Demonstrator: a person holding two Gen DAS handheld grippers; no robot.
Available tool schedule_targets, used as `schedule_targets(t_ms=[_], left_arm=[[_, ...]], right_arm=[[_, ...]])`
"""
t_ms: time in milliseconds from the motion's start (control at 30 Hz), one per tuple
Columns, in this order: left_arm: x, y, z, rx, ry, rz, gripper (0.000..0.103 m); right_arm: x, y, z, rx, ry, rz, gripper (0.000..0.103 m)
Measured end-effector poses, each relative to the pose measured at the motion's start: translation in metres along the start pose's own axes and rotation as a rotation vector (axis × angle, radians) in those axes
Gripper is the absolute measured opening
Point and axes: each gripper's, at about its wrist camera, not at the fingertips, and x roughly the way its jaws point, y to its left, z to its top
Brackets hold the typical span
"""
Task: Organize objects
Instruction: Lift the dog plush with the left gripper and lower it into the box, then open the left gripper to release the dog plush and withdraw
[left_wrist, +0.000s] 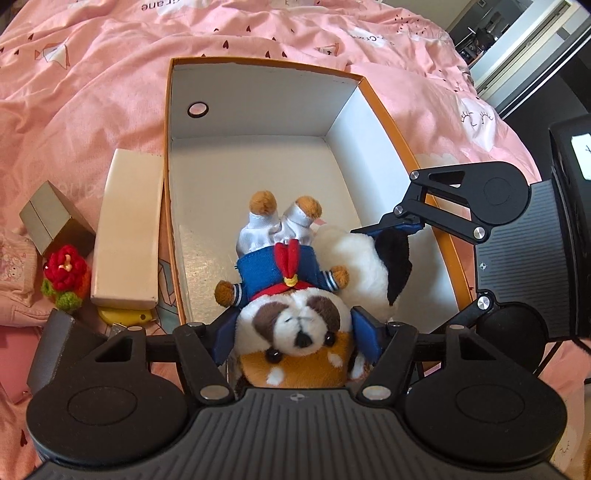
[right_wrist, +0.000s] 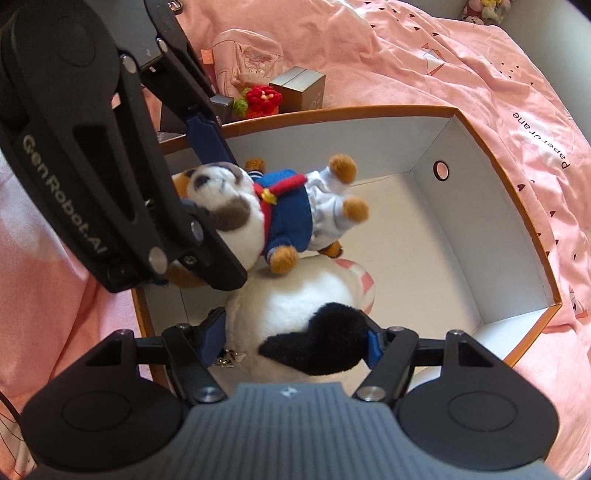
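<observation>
Sailor-suited dog plush (left_wrist: 295, 314) clamped by left gripper (left_wrist: 295, 328), black-and-white plush (right_wrist: 295, 325) by right gripper (right_wrist: 295, 343), both held over shoebox (right_wrist: 517, 236); lowering and release judged next.

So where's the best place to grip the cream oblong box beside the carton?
Probably across the cream oblong box's narrow width near mid-length, coming from above: it lies flat, its long right side sits against the orange carton, so a level side approach looks blocked.
</observation>
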Motion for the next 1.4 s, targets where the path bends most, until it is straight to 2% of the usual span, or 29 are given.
schedule_targets(t_ms=[233,300,433,600,833,967,1167,1233,1400], left_arm=[[-0.013,0.004,0.000,-0.001,-0.053,-0.019,0.081],[-0.019,0.005,0.002,0.012,-0.077,-0.024,0.075],[-0.031,0.013,0.009,0.012,-0.116,-0.045,0.070],[-0.032,0.023,0.018,-0.020,-0.115,-0.050,0.057],[-0.027,0.021,0.016,0.001,-0.107,-0.054,0.055],[-0.027,0.022,0.017,-0.008,-0.115,-0.050,0.055],[-0.028,0.022,0.014,-0.017,-0.132,-0.060,0.055],[-0.028,0.020,0.010,-0.013,-0.141,-0.061,0.055],[-0.029,0.018,0.001,0.005,-0.150,-0.054,0.055]], right_arm=[[-0.003,0.004,-0.001,0.005,0.019,-0.015,0.073],[-0.002,0.003,0.000,0.009,0.027,-0.017,0.073],[0.000,0.001,0.003,0.013,0.046,-0.012,0.073],[0.014,-0.004,0.013,0.039,0.092,0.056,0.074],[0.014,-0.011,0.016,0.111,0.078,0.150,0.077],[0.007,-0.018,0.014,0.178,0.066,0.126,0.077],[0.011,-0.032,0.007,0.317,0.109,0.123,0.074],[0.020,-0.036,0.002,0.376,0.122,0.139,0.059],[0.021,-0.030,-0.007,0.481,0.072,0.193,0.052]])
